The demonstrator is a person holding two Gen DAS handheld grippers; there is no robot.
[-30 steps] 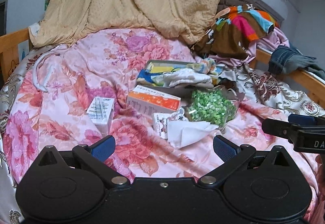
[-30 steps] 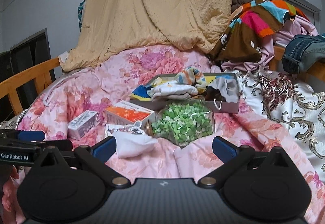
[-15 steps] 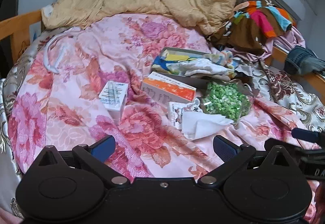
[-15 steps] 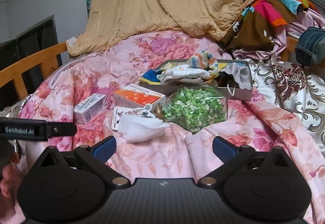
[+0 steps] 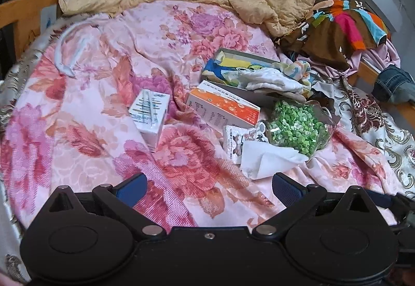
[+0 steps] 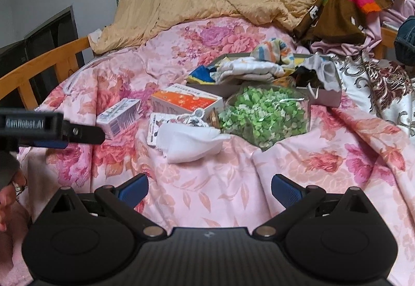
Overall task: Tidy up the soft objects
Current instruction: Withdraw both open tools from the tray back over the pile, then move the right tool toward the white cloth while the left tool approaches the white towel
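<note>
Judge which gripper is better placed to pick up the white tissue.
Right, probably. The white tissue lies almost straight ahead of the open right gripper; for the open left gripper it sits off to the right.

I count two cartons, a white one (image 5: 150, 114) left and an orange one (image 5: 223, 105) right, one jar of green bits (image 5: 298, 125), one tissue (image 5: 267, 160), one tray of cloths (image 6: 262, 73) far.

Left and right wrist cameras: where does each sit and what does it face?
Left wrist: on the left hand-held gripper, open, facing the floral bed; orange box ahead.
Right wrist: on the right hand-held gripper, open, facing the same bed; left gripper and a hand at left.
Shared: orange box, green bag, white tissue.
</note>
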